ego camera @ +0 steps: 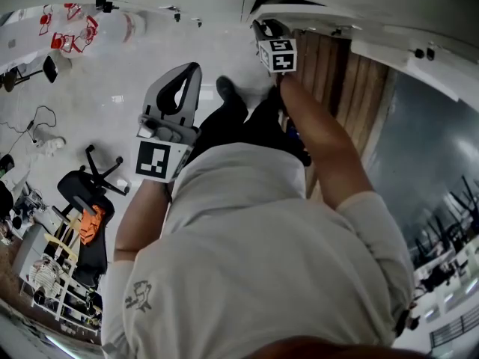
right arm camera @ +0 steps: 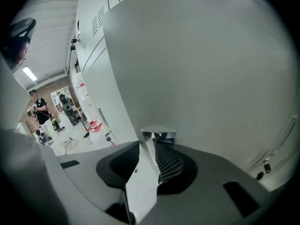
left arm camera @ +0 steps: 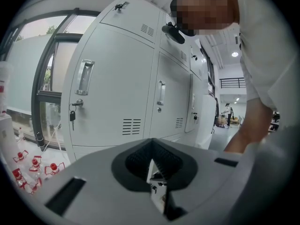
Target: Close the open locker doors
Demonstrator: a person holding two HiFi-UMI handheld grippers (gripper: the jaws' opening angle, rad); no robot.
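We held the right hand-held gripper [right arm camera: 149, 146], jaws apart and empty, nearer, with the open white metal locker door [right arm camera: 197, 69] just ahead of its tips; the left hand-held gripper [left arm camera: 151, 143] was closed on nothing.

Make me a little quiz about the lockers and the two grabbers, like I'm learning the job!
1. True or false: the left gripper has its jaws wide apart.
2. Where does the key hang? A) from the lock of a closed locker B) on the floor C) in the right gripper
3. Fill in: the right gripper's jaws are at a shiny ____ on the open locker door.
Key: 1 false, the jaws are together; 2 A; 3 handle.
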